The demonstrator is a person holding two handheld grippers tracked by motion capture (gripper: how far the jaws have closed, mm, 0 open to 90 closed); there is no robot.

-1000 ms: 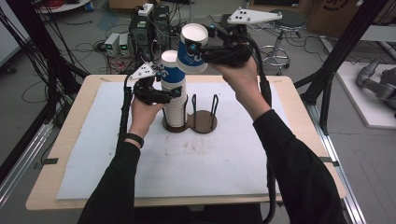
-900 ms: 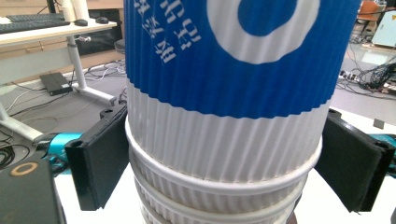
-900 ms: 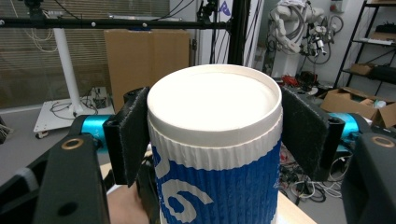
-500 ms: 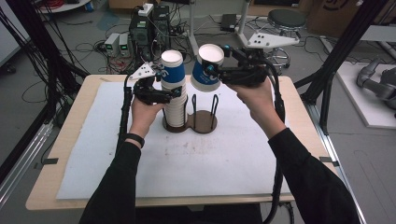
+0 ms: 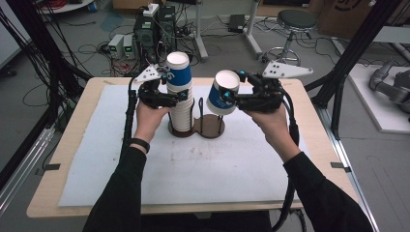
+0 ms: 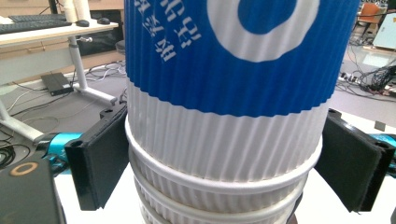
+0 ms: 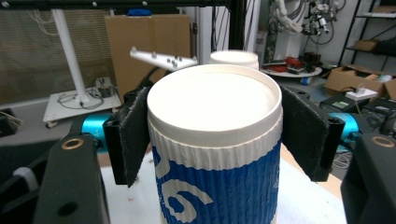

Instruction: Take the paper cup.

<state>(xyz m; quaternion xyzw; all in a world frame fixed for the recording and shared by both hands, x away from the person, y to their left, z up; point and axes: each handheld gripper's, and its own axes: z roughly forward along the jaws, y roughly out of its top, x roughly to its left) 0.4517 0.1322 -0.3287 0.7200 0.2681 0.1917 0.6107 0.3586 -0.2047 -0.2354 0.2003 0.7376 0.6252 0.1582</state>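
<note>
A tall stack of blue-and-white ribbed paper cups stands upside down in the left ring of a brown two-ring holder. My left gripper is shut on the stack below its top cup, a black pad pressing each side. My right gripper is shut on a single upturned cup, tilted in the air above the holder's right ring. In the right gripper view that cup sits between the pads, white base up.
The holder stands at the back middle of a white mat on a wooden table. Thin black wire posts rise around each ring. Off the table, computers, cables and a stool lie beyond the far edge.
My right gripper has carried the single cup away from above the stack, to the right and downward, over the right ring. The left gripper has stayed on the stack.
</note>
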